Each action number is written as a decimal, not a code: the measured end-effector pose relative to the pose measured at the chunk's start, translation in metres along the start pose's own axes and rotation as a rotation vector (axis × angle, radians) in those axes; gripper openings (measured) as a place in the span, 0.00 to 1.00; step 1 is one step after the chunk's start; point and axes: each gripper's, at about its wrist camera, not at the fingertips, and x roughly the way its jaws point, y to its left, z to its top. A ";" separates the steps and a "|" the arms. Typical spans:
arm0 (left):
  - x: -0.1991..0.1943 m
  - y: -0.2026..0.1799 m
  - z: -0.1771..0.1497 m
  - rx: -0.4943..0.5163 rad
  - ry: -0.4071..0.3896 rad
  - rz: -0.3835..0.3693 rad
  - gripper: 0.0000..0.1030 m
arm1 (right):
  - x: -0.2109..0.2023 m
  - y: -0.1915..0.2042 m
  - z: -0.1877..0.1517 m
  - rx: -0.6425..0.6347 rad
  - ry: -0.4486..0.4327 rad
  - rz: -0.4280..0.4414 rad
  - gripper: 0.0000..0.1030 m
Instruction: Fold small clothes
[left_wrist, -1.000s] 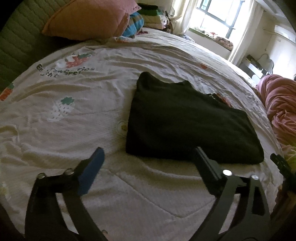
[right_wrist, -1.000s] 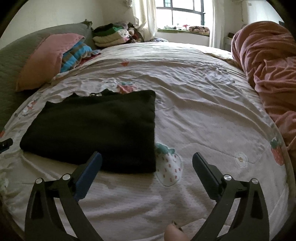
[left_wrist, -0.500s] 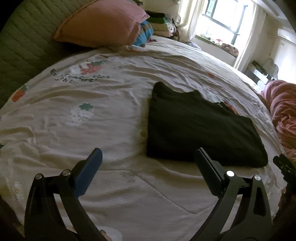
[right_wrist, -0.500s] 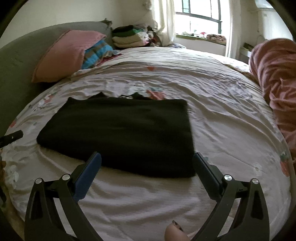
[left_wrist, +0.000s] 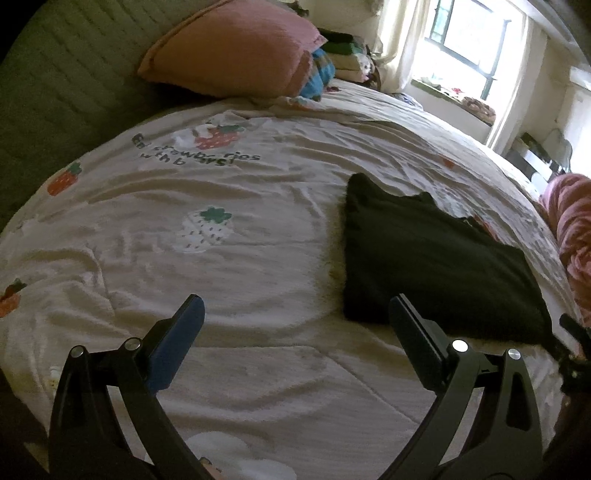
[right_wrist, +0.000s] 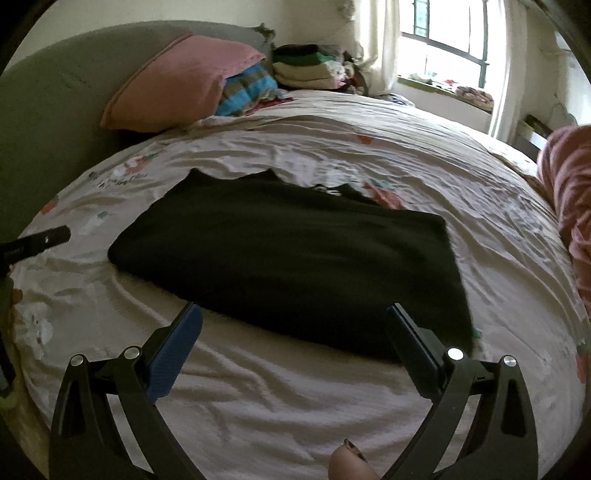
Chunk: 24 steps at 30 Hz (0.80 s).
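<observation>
Right wrist: claw (right_wrist: 293, 314) spread over black garment's (right_wrist: 295, 258) near edge.

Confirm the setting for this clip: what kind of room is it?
Almost certainly a home bedroom: a bed with a strawberry-print quilt, a pink pillow against the padded headboard, and a stack of folded clothes near the window.

Dark lettering on the bedsheet (left_wrist: 258, 229) beside a printed strawberry (left_wrist: 218, 136) is partly legible: "strawberries" above "with bears!"; the first word is unclear.
</observation>
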 end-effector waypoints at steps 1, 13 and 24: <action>0.000 0.003 0.001 -0.008 -0.001 -0.001 0.91 | 0.002 0.006 0.001 -0.012 0.002 0.004 0.95; 0.008 0.011 0.008 -0.005 -0.001 0.027 0.91 | 0.030 0.075 0.009 -0.178 0.004 0.037 0.96; 0.025 0.006 0.022 0.021 0.012 0.053 0.91 | 0.057 0.120 0.007 -0.318 0.021 0.044 0.96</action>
